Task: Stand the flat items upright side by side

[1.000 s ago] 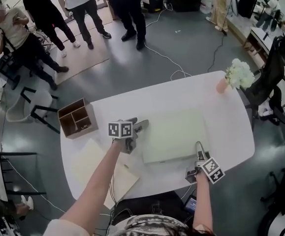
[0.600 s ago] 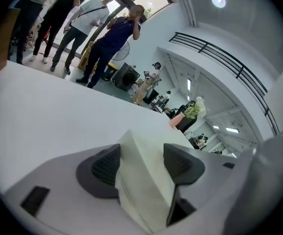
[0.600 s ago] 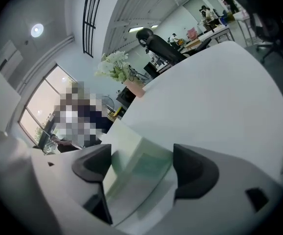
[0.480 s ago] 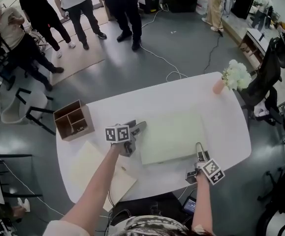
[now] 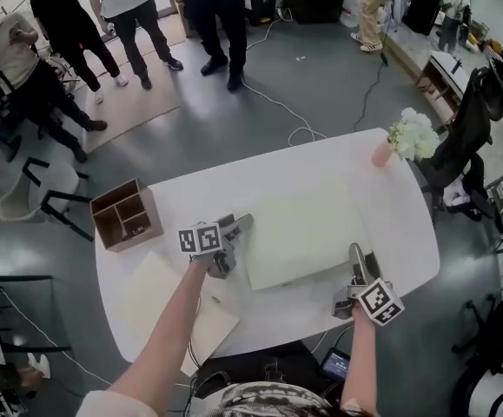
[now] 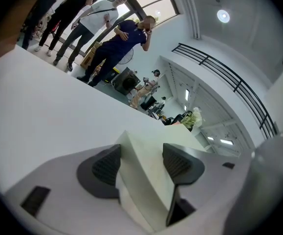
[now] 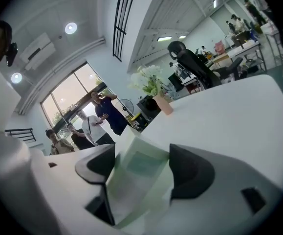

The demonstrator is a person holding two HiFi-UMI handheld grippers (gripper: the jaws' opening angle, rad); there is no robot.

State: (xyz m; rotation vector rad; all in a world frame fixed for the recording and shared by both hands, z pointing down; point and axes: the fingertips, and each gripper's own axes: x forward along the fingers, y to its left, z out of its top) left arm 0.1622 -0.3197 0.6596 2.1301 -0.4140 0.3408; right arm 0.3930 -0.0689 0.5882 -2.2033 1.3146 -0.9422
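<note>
Now the left gripper [image 5: 238,229] and right gripper [image 5: 356,256], fingers [image 6: 104,166] just closing, pinch opposite corners of the pale green flat rectangular board [image 5: 307,237] mid-way across the white bench [image 5: 390,194], seemingly to tip it upright.

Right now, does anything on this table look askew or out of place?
The beige flat item at the near left lies crooked to the table, one corner seemingly poking past its front edge. The wooden organizer sits at the left edge. Nothing looks spilled or damaged.

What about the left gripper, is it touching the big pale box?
Touching. In the left gripper view, both pads of the left gripper press the corner of the pale box.
</note>
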